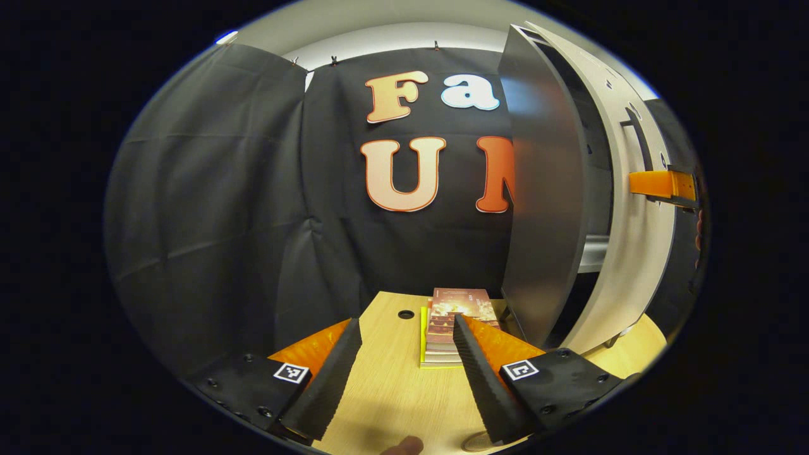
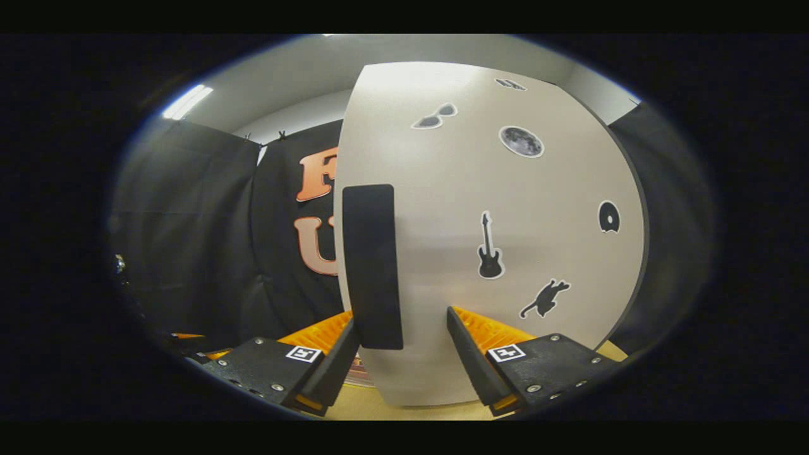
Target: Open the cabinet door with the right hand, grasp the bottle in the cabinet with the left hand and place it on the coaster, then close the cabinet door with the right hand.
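Two sets of jaws, both spread wide with nothing held. Left gripper (image 1: pixel 407 370) hovered low over the bench (image 1: pixel 392 392), jaws wide and empty — parked, I'd judge, so it kept clear of the door's swing. Just past its tips lay a stack of books (image 1: pixel 452 328) on a yellow sheet, a round hole in the bench beside it. At the bottom rim a pale curved edge showed, maybe the coaster — too cut off to tell. Right gripper (image 2: pixel 404 354) sat close against the cabinet door (image 2: pixel 480 240), jaws wide, straddling the dark handle (image 2: pixel 373 265) near the door's edge, not yet closed on it. From the left gripper view the door (image 1: pixel 622 253) stood partly open beside the dark cabinet side (image 1: pixel 547 208), orange finger at its front. Bottle couldn't be made out; presumably inside the cabinet.
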Demonstrator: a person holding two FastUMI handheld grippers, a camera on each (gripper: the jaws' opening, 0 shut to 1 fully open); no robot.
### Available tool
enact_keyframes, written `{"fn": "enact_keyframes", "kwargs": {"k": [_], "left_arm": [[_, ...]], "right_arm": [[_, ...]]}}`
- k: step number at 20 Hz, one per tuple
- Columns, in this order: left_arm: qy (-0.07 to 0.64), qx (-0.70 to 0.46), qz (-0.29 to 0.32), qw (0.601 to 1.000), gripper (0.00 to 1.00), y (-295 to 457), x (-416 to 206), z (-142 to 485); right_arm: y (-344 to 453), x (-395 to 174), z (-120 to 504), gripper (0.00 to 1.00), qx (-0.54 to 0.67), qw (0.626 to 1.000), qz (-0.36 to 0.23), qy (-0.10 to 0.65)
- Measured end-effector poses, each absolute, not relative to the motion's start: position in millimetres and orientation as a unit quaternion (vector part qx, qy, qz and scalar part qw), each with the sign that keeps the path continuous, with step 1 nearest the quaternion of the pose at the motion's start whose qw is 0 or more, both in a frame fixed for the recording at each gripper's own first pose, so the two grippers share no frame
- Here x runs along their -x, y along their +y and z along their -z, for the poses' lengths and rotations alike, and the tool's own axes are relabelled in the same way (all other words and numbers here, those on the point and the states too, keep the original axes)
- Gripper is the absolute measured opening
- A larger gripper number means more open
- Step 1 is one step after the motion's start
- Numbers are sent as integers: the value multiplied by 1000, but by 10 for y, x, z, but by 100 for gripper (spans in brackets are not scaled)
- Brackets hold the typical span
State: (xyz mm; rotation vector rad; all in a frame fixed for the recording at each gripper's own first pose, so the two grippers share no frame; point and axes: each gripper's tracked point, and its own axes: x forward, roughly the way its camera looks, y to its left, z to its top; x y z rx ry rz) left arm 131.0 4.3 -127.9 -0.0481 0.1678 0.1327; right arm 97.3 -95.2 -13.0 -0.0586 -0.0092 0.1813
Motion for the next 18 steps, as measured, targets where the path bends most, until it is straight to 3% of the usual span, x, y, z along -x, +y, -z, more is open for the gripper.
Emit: {"fn": "enact_keyframes", "kwargs": {"k": [12,18], "left_arm": [[75,35,-61,995,95,-15,-1304,1147],[66,40,-62,995,95,-95,-1031,915]], "right_arm": [[-936,-1061,181,83,54,996,-70,-6],[-947,-603,53,86,51,995,-87,-16]]}}
